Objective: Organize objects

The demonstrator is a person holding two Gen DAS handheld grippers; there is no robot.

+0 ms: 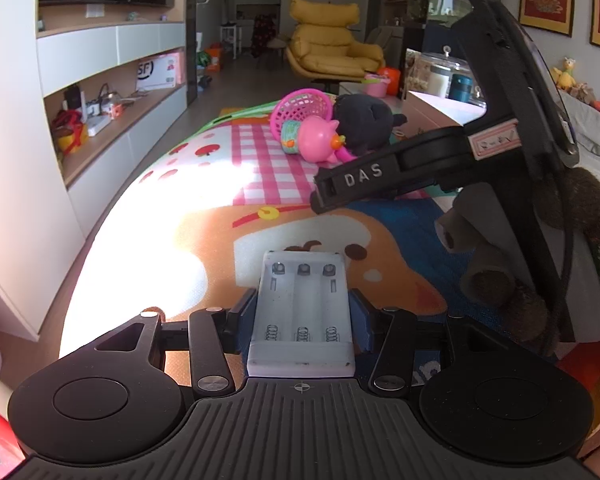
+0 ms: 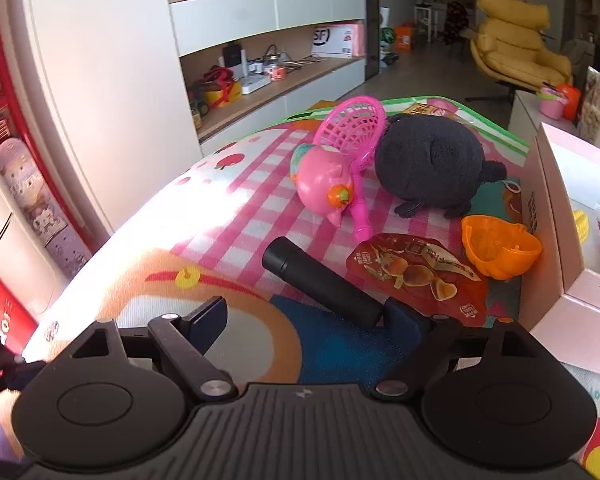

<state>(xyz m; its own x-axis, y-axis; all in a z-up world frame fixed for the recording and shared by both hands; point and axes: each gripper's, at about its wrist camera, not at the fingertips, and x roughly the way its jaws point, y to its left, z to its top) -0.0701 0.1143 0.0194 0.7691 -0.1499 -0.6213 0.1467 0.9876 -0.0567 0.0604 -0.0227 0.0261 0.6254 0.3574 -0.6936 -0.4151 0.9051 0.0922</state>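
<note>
My left gripper (image 1: pixel 303 312) is shut on a white battery holder (image 1: pixel 304 308) and holds it above the colourful play mat (image 1: pixel 204 240). My right gripper (image 2: pixel 306 316) is open and empty, low over the mat (image 2: pixel 236 216); it also shows in the left wrist view (image 1: pixel 380 184). A black cylinder (image 2: pixel 322 282) lies just ahead, its near end beside the right finger. Further off lie a red snack pouch (image 2: pixel 418 276), an orange pumpkin cup (image 2: pixel 498 246), a pink pig toy (image 2: pixel 324 180), a pink net (image 2: pixel 354 128) and a black plush (image 2: pixel 430 160).
An open pink box (image 2: pixel 564 220) stands at the mat's right edge. White shelving (image 2: pixel 268 64) lines the left wall. A yellow armchair (image 1: pixel 332 44) stands beyond the mat. The pig toy (image 1: pixel 320 140), net (image 1: pixel 300 106) and plush (image 1: pixel 364 122) also show in the left wrist view.
</note>
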